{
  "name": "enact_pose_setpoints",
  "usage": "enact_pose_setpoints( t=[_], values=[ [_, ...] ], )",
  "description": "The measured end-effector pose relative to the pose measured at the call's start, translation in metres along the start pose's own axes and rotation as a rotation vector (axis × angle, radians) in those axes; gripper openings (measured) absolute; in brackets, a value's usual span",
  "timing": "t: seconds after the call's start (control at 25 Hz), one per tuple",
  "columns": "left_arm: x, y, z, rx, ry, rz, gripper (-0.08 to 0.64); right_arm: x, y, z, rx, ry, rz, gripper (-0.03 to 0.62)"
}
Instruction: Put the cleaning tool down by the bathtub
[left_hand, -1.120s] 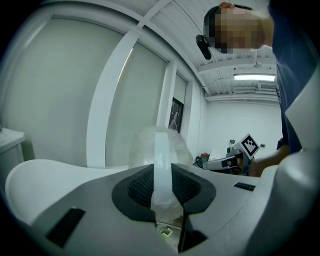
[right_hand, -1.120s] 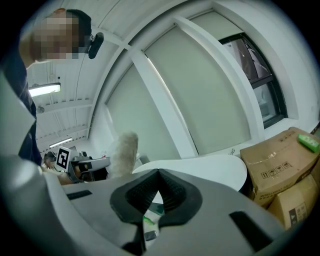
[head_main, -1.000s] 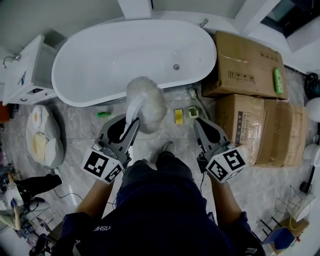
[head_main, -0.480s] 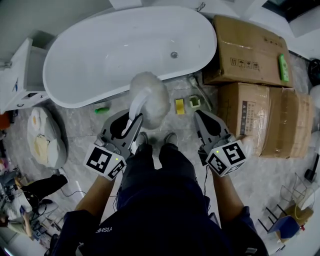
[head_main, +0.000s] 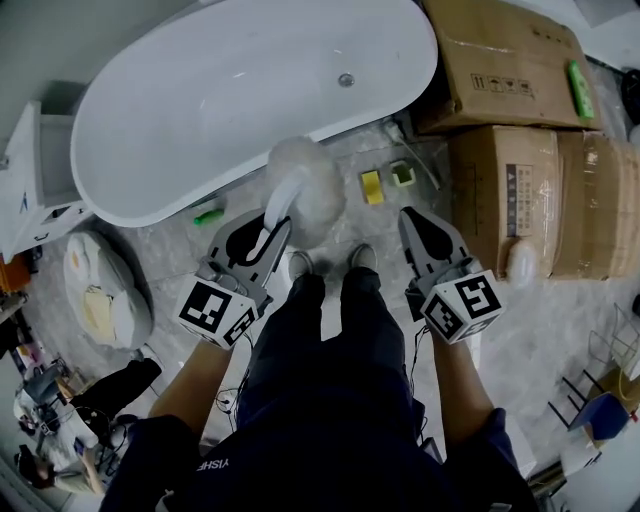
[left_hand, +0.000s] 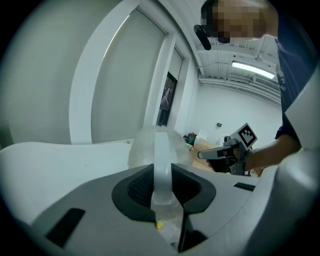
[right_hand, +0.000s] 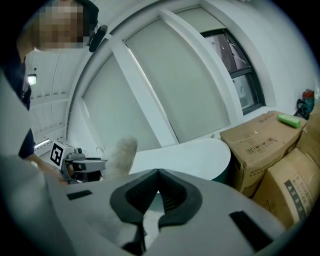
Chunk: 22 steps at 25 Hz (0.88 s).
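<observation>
In the head view, the left claw (head_main: 268, 232) sits left of centre, clamped on the flat white handle of a white fluffy-headed cleaning tool (head_main: 305, 185). The tool's fluffy head shows at the frame's centre, over the grey marbled floor (head_main: 170, 250) and just below the near rim of the white oval bathtub (head_main: 200, 110), which fills the upper left. The right claw (head_main: 417, 217) is right of centre, well apart from the tool. Two brown cardboard boxes (head_main: 540, 200) are stacked at the upper right, with a green bottle (head_main: 580, 75) lying on the upper one. A small yellow block (head_main: 371, 186) and a small green piece (head_main: 402, 175) lie on the floor between the tool's head and the boxes. The person's dark trousers fill the lower middle.

In the left gripper view, the left claw (left_hand: 162, 167) is pressed closed on the white handle at lower centre, and the cleaning tool (left_hand: 145, 145) has its fluffy head just above the jaws. The bathtub (left_hand: 60, 160) curves across the left. The right claw (left_hand: 202, 155) shows at the right, held by a hand.

In the right gripper view, the right claw (right_hand: 158, 172) has its jaws together at lower centre with nothing between them. The cleaning tool (right_hand: 120, 155) stands at the left, beside the left claw (right_hand: 102, 162). The bathtub (right_hand: 185, 152) lies behind, and the cardboard boxes (right_hand: 265, 140) are at the right.
</observation>
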<state>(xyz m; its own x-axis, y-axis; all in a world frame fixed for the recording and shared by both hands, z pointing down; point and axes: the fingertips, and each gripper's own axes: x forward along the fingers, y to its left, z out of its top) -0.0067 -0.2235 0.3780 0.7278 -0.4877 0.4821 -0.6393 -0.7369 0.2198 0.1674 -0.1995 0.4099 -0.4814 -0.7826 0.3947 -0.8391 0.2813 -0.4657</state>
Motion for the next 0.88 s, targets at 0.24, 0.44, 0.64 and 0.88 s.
enact_pose_setpoints(
  t=[0.24,0.44,0.64,0.88],
  values=[
    [0.017,0.010,-0.042,0.014,0.063,-0.067,0.100,0.010,-0.009,-0.037,0.028,-0.003,-0.074,0.002],
    [0.037,0.015,-0.082,0.032,0.125,-0.122,0.100,0.014,-0.019,-0.069,0.043,-0.006,-0.128,0.002],
    [0.065,0.021,-0.123,0.054,0.183,-0.161,0.100,0.015,-0.041,-0.104,0.062,-0.011,-0.183,0.002],
    [0.108,0.030,-0.175,0.077,0.232,-0.185,0.100,0.025,-0.076,-0.150,0.067,-0.012,-0.218,0.002]
  ],
)
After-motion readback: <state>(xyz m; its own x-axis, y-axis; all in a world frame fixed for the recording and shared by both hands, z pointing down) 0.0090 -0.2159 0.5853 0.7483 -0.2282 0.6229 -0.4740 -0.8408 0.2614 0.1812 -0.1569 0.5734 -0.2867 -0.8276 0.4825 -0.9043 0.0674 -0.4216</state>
